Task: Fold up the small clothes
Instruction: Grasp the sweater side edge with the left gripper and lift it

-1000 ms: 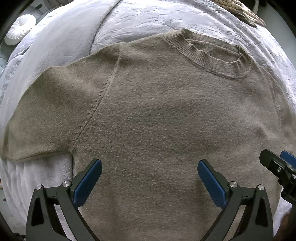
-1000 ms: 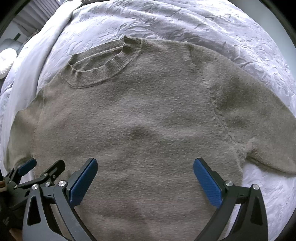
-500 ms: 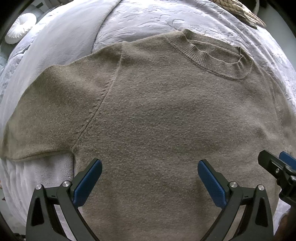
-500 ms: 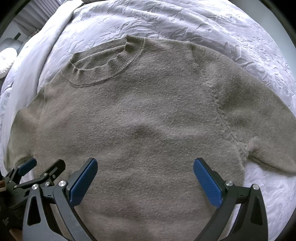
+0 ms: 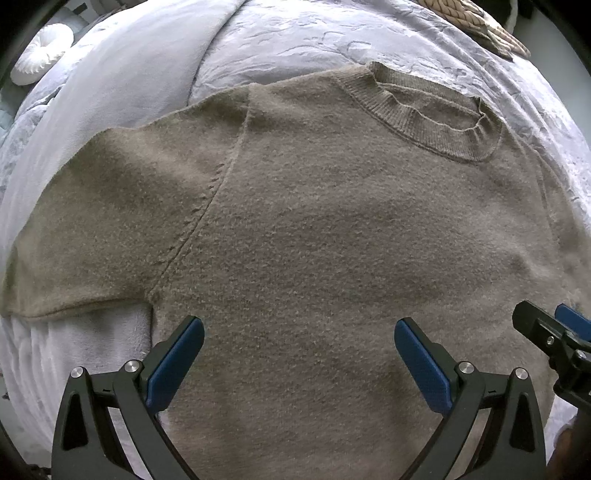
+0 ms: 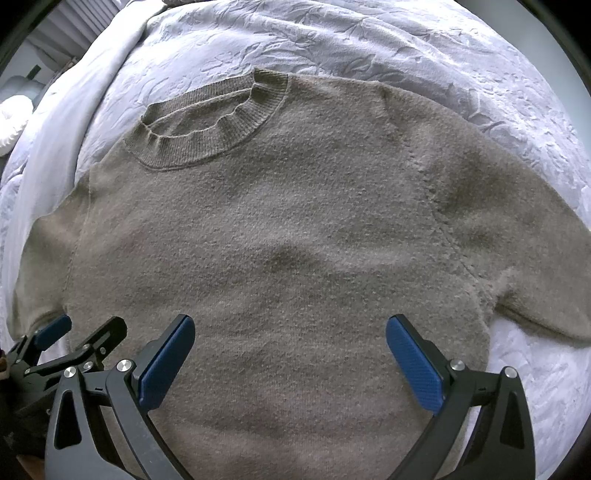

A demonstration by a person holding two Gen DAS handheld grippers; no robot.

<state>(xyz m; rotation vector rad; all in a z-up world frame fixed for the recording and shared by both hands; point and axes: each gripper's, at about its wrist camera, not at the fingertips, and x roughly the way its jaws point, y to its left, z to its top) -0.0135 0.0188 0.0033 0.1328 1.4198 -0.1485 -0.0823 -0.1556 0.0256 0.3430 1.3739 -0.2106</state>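
While the sweater lies spread flat, front up, on the bed, no fold has begun. Its ribbed collar is at the far edge from the grippers, a short sleeve runs out to the sweater's left side and the other sleeve to its right. A few soft bumps show across the chest.

Both grippers hang over the sweater's lower body, side by side. The left gripper has its fingers spread wide with nothing between them; the right gripper is likewise wide apart and empty.

The knit looks thick and limp, so I judge the main risk to be a pinch that takes only the top layer, which would drag the front off the back and bunch it. Grabbing too deep could catch the bedcover under the sweater as well. Uneven lifts from the two sides would skew the fold and leave the collar off-centre.

Beyond the collar a woven thing sits at the bed's far edge, and a white cushion lies well left.
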